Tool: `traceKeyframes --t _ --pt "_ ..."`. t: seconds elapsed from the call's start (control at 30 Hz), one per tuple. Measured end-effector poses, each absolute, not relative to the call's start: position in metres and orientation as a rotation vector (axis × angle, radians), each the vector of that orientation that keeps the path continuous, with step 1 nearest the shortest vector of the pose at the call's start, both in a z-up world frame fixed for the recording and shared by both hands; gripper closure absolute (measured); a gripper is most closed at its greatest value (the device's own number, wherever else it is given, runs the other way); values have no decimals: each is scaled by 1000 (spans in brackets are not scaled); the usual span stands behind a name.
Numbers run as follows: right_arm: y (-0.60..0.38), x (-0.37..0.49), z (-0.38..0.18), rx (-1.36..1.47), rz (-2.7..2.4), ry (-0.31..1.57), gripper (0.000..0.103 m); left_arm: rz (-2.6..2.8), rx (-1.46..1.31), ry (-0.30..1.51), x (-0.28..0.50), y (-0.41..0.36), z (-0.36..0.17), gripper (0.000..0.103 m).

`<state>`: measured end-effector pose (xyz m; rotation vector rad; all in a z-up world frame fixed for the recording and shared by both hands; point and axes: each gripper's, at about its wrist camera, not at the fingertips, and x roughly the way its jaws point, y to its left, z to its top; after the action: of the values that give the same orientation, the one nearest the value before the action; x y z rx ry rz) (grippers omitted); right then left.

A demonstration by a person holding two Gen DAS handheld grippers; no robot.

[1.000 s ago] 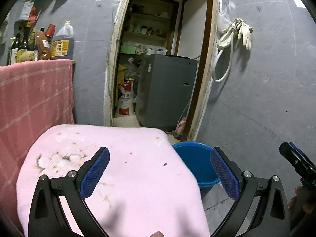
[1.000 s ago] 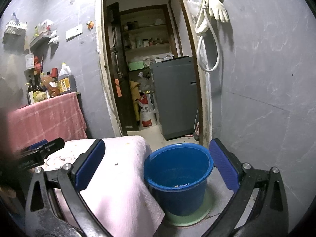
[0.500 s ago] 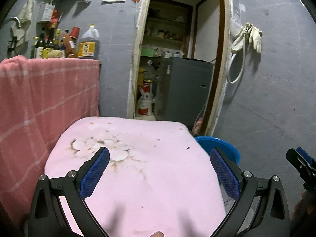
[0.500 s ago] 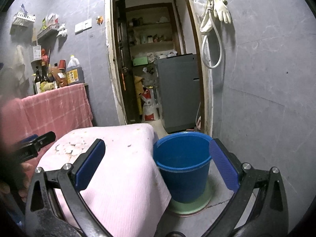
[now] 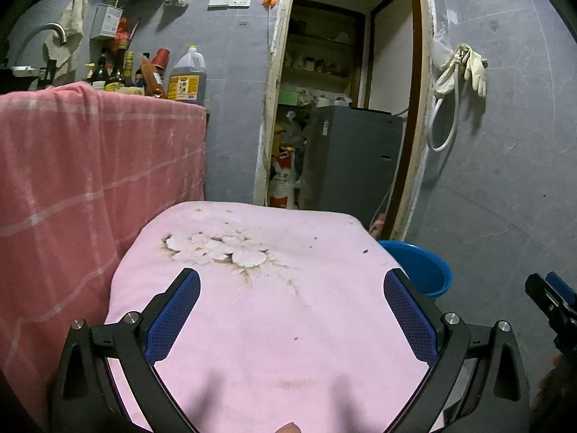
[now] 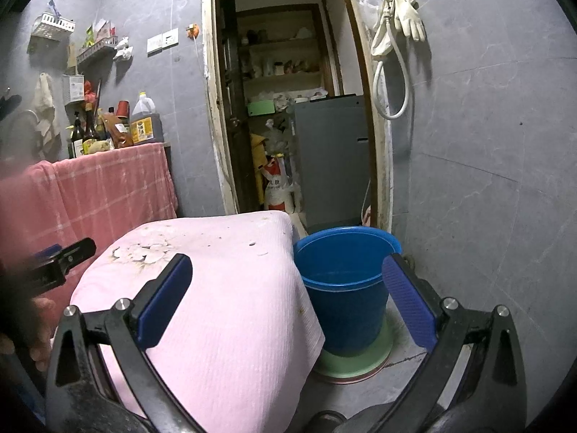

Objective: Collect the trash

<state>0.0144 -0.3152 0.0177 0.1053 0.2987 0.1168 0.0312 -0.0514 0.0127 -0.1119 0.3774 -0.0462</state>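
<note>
Both claws back, bucket [image 6: 344,288] farther

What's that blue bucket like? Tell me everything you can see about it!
The blue bucket is round, looks like shiny plastic, and is wider at the rim than at the bottom. It stands upright on a pale green disc on the grey floor, just in front of the doorway. Its inside looks mostly bare, though the bottom is hard to see. The pink cloth hangs right beside its left side and hides part of it. No gripper touches it.
</note>
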Motion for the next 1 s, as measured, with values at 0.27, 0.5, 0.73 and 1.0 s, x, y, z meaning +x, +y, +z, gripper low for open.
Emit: traceKeyframes --t 0.27,0.5,0.73,1.0 --pt "-312 8 5 115 67 279 0 -17 -98 361 24 -49 1 3" --pt "-311 11 -9 117 52 304 0 -11 -91 382 25 -51 -14 3" --pt "-310 12 -23 118 48 322 0 6 -85 376 22 -47 -27 3" --pt "-309 11 -27 106 51 314 0 -17 -85 375 19 -52 -38 3"
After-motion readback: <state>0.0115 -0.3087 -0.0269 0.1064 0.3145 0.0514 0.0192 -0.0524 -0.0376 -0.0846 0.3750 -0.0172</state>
